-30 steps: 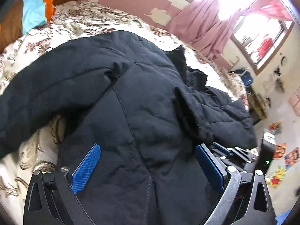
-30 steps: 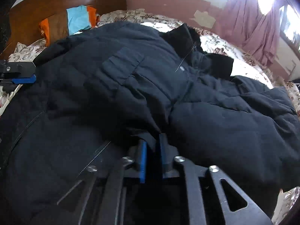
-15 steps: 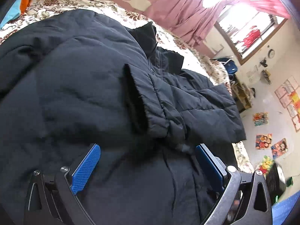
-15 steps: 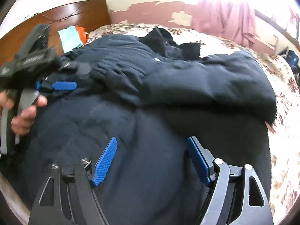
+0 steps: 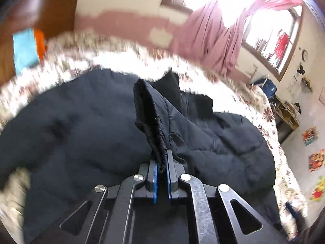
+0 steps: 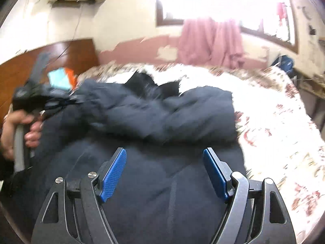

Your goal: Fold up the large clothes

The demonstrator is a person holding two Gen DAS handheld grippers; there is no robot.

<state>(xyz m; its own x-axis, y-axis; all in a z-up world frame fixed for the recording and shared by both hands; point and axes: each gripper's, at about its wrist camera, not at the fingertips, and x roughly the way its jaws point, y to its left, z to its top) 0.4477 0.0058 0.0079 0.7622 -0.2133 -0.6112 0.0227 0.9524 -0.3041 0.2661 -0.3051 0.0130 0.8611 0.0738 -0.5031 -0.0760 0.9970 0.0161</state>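
Note:
A large dark navy padded jacket lies spread on the bed, also seen in the right wrist view. My left gripper is shut on the gathered elastic cuff of a jacket sleeve, which stands up from the jaws. In the right wrist view the left gripper shows at the left edge, held by a hand. My right gripper is open and empty, hovering over the jacket's lower part.
The bed has a floral cover and a wooden headboard. A blue and orange cloth lies by the headboard. Pink curtains hang at the window. Floor and a shelf lie to the right.
My left gripper has closed on the sleeve cuff and lifted it. My right gripper let go of the jacket half a second earlier and stays open, pulled back slightly.

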